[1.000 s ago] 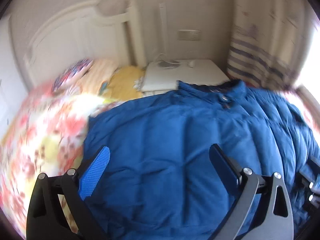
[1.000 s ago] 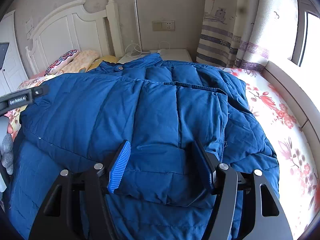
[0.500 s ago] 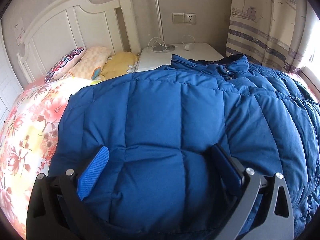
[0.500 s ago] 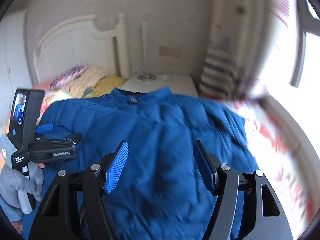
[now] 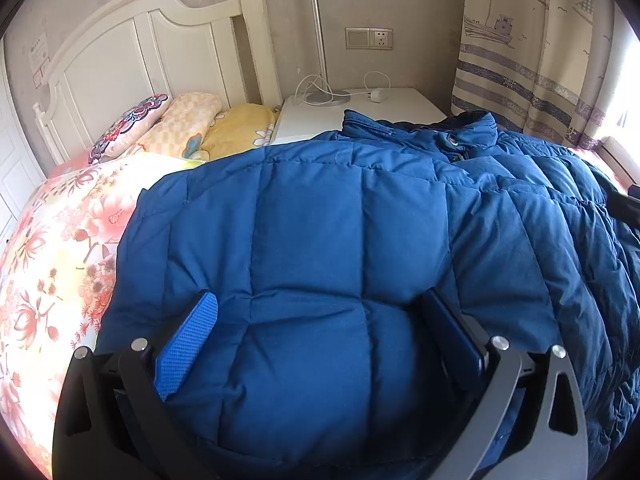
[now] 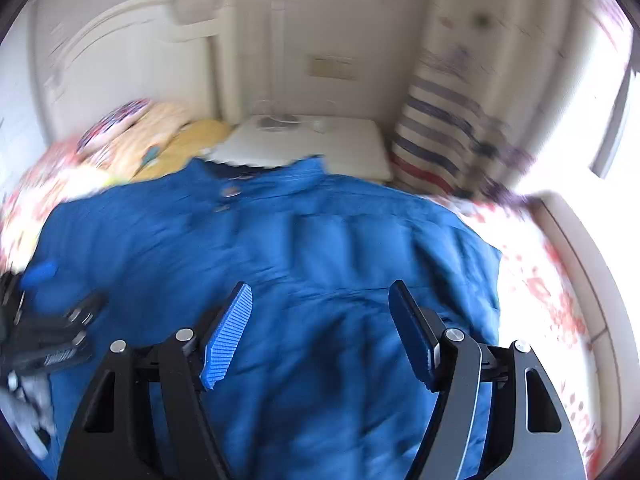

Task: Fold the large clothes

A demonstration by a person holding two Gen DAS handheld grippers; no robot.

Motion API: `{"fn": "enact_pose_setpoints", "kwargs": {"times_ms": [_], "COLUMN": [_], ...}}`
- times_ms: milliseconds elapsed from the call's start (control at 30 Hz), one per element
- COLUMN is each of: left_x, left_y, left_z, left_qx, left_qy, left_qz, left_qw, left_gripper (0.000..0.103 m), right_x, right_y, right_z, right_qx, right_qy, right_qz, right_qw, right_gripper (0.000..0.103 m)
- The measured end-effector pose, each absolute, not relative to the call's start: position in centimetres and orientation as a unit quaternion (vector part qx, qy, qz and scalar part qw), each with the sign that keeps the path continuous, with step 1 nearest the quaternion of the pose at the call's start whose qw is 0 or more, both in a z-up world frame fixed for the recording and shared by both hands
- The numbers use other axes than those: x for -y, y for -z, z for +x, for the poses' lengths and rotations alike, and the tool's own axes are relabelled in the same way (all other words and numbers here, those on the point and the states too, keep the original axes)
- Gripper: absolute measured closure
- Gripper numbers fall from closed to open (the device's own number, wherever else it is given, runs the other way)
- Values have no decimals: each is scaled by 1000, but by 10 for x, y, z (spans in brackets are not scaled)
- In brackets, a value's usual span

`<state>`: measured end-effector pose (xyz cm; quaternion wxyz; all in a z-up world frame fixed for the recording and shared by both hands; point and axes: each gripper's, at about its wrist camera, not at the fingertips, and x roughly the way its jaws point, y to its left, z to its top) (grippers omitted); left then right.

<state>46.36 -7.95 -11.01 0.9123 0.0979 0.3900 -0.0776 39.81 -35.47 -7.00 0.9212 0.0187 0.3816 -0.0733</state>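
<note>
A large blue quilted puffer jacket (image 5: 340, 240) lies on the floral bed, collar toward the nightstand, its sides folded in over the body. My left gripper (image 5: 320, 332) is open, low over the jacket's near left part, with padded cloth bulging between the wide-apart fingers. The jacket also fills the blurred right wrist view (image 6: 300, 260). My right gripper (image 6: 320, 320) is open and empty above the jacket's lower middle. The left gripper (image 6: 52, 320) shows at that view's left edge, held by a gloved hand.
A floral bedsheet (image 5: 60, 240) covers the bed on both sides of the jacket. Pillows (image 5: 180, 128) lie by the white headboard (image 5: 140, 60). A white nightstand (image 5: 380, 112) with a lamp stands behind the collar. A striped curtain (image 5: 532, 72) and window ledge are at the right.
My right gripper rose and drew back from the jacket, its view swinging and blurring. My left gripper settled lower and closer over the jacket's left part. Both stayed open.
</note>
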Motion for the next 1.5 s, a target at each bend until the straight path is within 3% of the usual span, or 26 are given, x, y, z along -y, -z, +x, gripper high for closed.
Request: {"fn": "enact_pose_setpoints", "kwargs": {"times_ms": [167,400,567,867,1133,1333,1500], "left_x": [80,80,80,79,52,63,28], "left_y": [110,110,110,109,66,121,108], "left_z": [464,464,463,463,367,344,342], "left_qx": [-390,-390,-390,-392,-369,-437,-439], "left_qy": [78,77,78,83,115,110,77], "left_qz": [98,97,97,95,83,146,88], "left_qw": [912,912,912,911,918,881,891], "left_gripper": [2,2,2,2,2,2,2], "right_x": [381,354,333,330,333,312,319], "right_y": [102,67,96,112,78,124,111], "right_z": [417,359,341,345,280,277,258], "right_qx": [-405,-351,-406,-401,-380,-454,-457], "right_qy": [60,51,36,37,4,-3,10], "right_qz": [40,39,-27,-39,18,-32,-25], "right_qw": [911,934,913,915,925,891,889], "right_gripper": [32,30,25,19,19,17,17]}}
